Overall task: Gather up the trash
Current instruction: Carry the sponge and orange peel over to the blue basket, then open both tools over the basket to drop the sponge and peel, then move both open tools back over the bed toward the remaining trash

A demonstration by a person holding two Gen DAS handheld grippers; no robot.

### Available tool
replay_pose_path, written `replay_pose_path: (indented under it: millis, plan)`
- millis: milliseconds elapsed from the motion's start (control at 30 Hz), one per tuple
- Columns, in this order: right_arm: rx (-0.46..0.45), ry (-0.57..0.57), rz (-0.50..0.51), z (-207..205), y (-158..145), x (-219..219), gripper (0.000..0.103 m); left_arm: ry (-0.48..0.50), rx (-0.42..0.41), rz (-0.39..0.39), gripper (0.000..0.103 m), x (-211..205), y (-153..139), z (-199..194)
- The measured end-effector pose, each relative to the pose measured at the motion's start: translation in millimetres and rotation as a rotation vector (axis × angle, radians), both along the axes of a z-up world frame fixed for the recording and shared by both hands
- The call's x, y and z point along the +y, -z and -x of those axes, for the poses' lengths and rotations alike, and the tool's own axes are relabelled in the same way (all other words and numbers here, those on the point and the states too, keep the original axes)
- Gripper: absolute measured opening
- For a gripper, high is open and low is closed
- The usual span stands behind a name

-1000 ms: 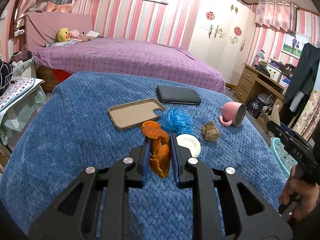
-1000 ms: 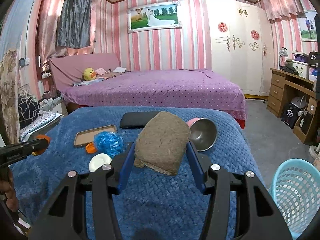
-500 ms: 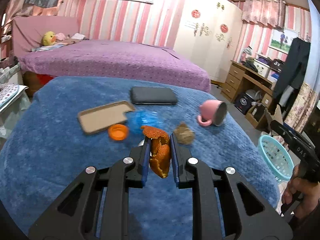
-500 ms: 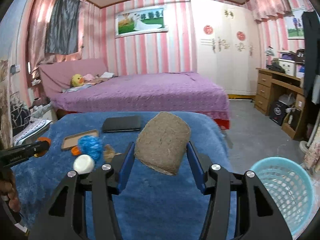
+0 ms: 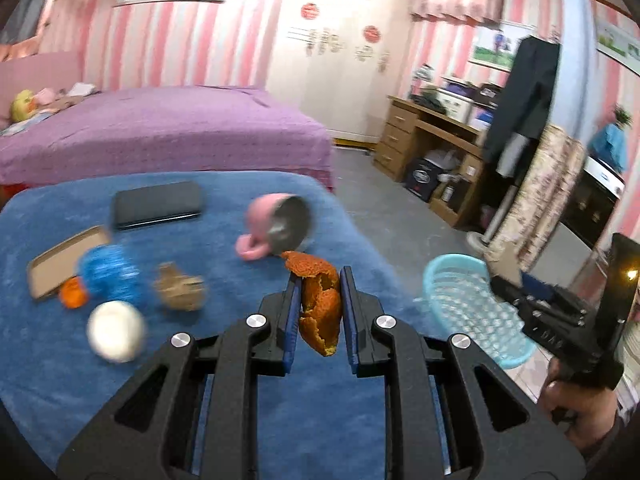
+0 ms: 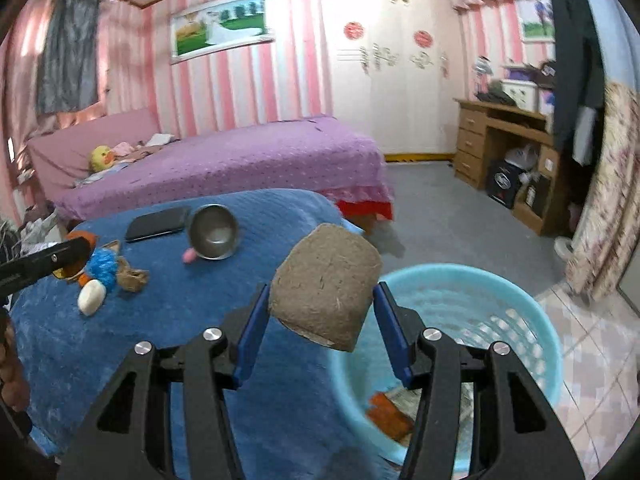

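My left gripper (image 5: 319,314) is shut on an orange peel (image 5: 318,308) and holds it above the blue blanket's right part. My right gripper (image 6: 320,312) is shut on a brown cardboard tube (image 6: 326,286) and holds it at the near-left rim of the light-blue basket (image 6: 520,320), which stands on the floor right of the bed and has some trash inside. The basket also shows in the left wrist view (image 5: 460,304). On the blanket lie a crumpled brown paper (image 5: 180,292), a blue scrunched ball (image 5: 110,274), a white lid (image 5: 116,330) and an orange cap (image 5: 73,298).
A pink mug (image 5: 276,226) lies on its side, with a black phone (image 5: 156,204) and a tan phone case (image 5: 64,260) further back. A purple bed (image 6: 224,160) stands behind; a wooden desk (image 6: 504,148) stands at the right wall.
Both grippers have swung right toward the basket with their loads. The basket is now much closer and larger in the right wrist view.
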State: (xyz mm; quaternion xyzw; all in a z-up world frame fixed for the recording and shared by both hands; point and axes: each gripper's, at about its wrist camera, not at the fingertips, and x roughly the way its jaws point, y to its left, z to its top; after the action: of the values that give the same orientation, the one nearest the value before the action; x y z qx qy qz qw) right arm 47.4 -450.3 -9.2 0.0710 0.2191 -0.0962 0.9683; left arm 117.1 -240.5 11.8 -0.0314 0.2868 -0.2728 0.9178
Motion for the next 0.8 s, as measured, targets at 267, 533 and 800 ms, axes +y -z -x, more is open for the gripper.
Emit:
replay_pose_path:
  millis: [267,533,800]
  plan:
    - [-0.009,0.160,-0.064,31,5,-68,0.053,0.110,0.000,-0.028,0.018,-90,-1,8]
    - [-0.025,0.262,-0.085,42,8,-97,0.078,0.242,0.017,-0.049,0.018,-166,4,18]
    - [-0.087,0.366,-0.139,54,4,-113,0.080,0.244,0.028,-0.021,0.094,-189,-1,13]
